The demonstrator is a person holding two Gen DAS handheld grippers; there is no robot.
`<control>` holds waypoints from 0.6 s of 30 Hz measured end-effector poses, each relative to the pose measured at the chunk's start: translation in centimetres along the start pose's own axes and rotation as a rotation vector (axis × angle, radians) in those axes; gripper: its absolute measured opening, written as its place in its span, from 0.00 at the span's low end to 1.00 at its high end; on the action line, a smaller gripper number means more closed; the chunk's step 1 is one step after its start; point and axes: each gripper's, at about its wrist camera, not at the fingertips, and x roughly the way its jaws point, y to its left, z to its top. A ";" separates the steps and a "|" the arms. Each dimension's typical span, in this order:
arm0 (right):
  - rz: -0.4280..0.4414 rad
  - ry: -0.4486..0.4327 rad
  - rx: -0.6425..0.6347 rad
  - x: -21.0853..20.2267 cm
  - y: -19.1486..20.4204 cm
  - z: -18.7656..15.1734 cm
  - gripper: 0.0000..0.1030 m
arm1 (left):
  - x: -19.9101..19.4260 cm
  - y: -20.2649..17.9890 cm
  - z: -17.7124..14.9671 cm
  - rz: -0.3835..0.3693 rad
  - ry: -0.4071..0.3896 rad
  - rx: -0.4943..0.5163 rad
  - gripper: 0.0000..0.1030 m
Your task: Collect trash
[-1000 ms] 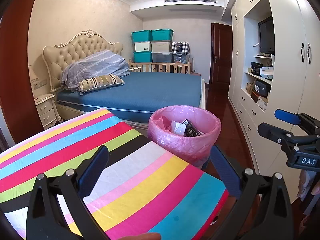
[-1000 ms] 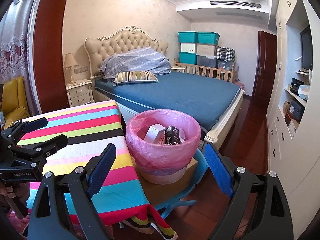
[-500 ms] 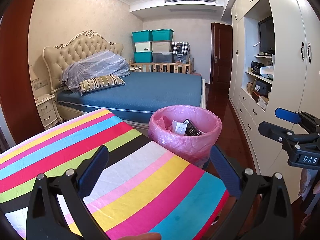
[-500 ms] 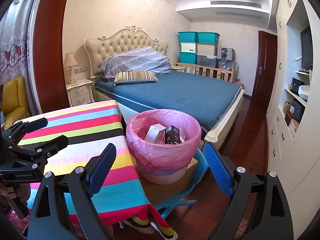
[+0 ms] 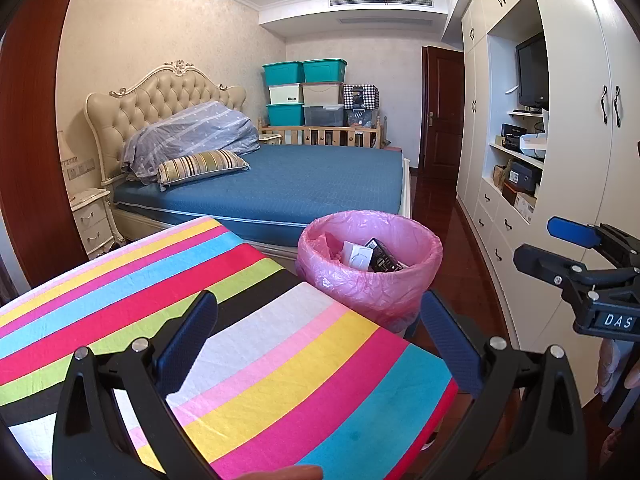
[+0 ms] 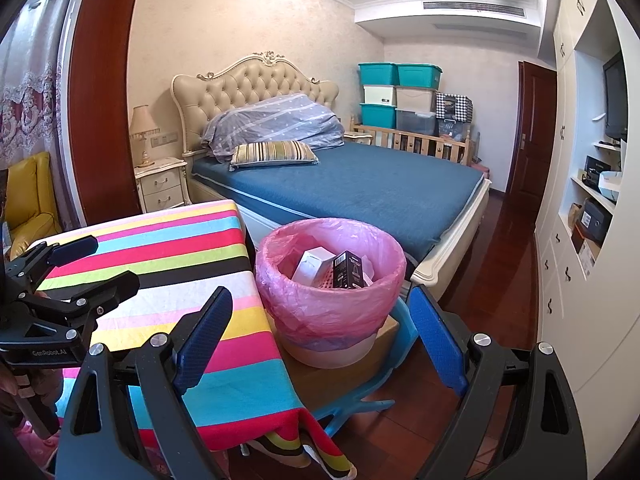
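Observation:
A bin lined with a pink bag (image 5: 370,276) (image 6: 332,304) stands beside the striped table (image 5: 248,360) (image 6: 168,264). Inside it lie a white box (image 6: 314,266) (image 5: 357,255) and a black box (image 6: 349,270) (image 5: 382,260). My left gripper (image 5: 316,340) is open and empty over the table's striped cloth. My right gripper (image 6: 320,336) is open and empty, held in front of the bin. The right gripper shows at the right of the left wrist view (image 5: 576,256); the left gripper shows at the left of the right wrist view (image 6: 92,264).
The bin sits on a cardboard box (image 6: 348,364) over a blue stool (image 6: 360,396). A bed with a blue cover (image 6: 360,188) lies behind. White cupboards (image 5: 580,160) line the right wall. A nightstand (image 6: 162,184) and a yellow chair (image 6: 28,200) stand at the left.

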 end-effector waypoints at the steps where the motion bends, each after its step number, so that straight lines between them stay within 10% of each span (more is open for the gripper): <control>1: 0.000 0.000 0.000 0.0 0.0 0.0 0.82 | -0.1 0.0 0.0 0.000 -0.001 -0.001 0.95; 18: 0.003 0.001 -0.002 0.1 0.1 -0.1 0.82 | 0.0 0.0 0.0 -0.004 0.000 0.002 0.95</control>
